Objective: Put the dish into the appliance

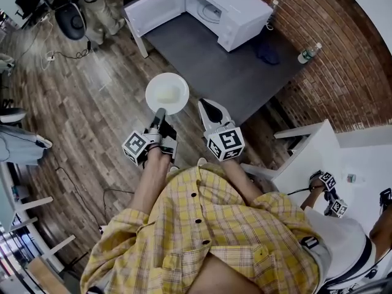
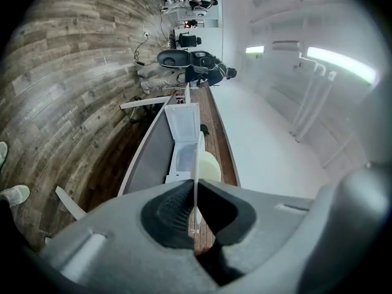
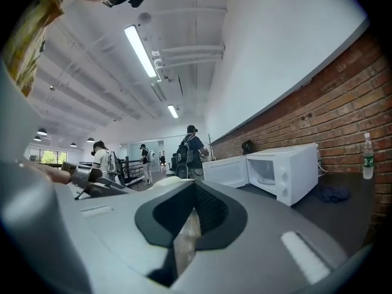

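A white dish [image 1: 166, 93] with a pale yellow patch at its centre hangs in the air over the wooden floor, short of the grey table [image 1: 239, 78]. My left gripper [image 1: 160, 113] is shut on its near rim. In the left gripper view the dish [image 2: 195, 158] runs edge-on between the pads of the left gripper [image 2: 195, 208]. The white microwave [image 1: 229, 8] stands on the table's far end with its door [image 1: 156, 8] swung open to the left; it shows too as the microwave [image 3: 285, 170]. My right gripper [image 1: 209, 107] hovers just right of the dish, shut and empty.
A plastic bottle [image 1: 309, 53] and a dark blue cloth [image 1: 267, 54] lie on the table by the brick wall [image 1: 349, 60]. Office chairs [image 1: 70, 17] stand at the far left. A white table [image 1: 318, 158] and another person's grippers [image 1: 327, 192] are at the right.
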Available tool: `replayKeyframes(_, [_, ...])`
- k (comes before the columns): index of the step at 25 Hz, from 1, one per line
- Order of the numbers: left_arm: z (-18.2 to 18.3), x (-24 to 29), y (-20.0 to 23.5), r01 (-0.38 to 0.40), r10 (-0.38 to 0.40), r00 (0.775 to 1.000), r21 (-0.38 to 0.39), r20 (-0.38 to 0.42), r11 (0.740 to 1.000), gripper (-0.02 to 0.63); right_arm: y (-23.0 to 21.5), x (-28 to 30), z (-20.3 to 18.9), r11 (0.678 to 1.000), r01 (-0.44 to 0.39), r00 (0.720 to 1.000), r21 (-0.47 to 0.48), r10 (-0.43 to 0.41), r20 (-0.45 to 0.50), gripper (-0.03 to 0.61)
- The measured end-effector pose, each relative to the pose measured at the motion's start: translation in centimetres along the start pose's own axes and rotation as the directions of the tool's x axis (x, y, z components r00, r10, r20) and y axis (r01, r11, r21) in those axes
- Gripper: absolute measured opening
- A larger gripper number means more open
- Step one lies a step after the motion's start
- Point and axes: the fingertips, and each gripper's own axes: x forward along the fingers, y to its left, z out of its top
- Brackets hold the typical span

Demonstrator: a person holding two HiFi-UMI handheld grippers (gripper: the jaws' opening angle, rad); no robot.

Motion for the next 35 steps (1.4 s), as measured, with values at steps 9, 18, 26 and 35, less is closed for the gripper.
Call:
replayKeyframes(9, [-1.8, 3.1, -0.3, 0.001, -0.003, 1.000, 0.040, 0.028, 0.999, 0.012, -4.1, 0.4, -0.2, 0.999, -0.038, 0.999, 0.025, 0.038, 0.007, 0.003])
replayKeyframes(18, [-3.2, 4.1, 0.0, 0.004, -0.004, 0.996, 0.001, 0.084, 1.000, 0.012, -6.4, -0.2, -0.4, 0.997, -0.063, 0.998, 0.032, 0.062, 0.020, 0.002])
replayKeyframes(26, [-1.7, 7.4, 0.6, 0.020, -0.019, 0.997, -0.018, 0.072, 1.000, 0.012, -8.1, 2.8, -1.2, 0.998, -0.046, 0.999, 0.045, 0.045, 0.017, 0.002])
replayKeyframes(35, [3.1, 15.1, 1.6, 0.001, -0.001, 1.000, -0.005, -0.029, 1.000, 0.012, -11.5, 10.5, -0.9, 0.998, 0.037, 0.999, 0.045, -0.038, 0.011, 0.002])
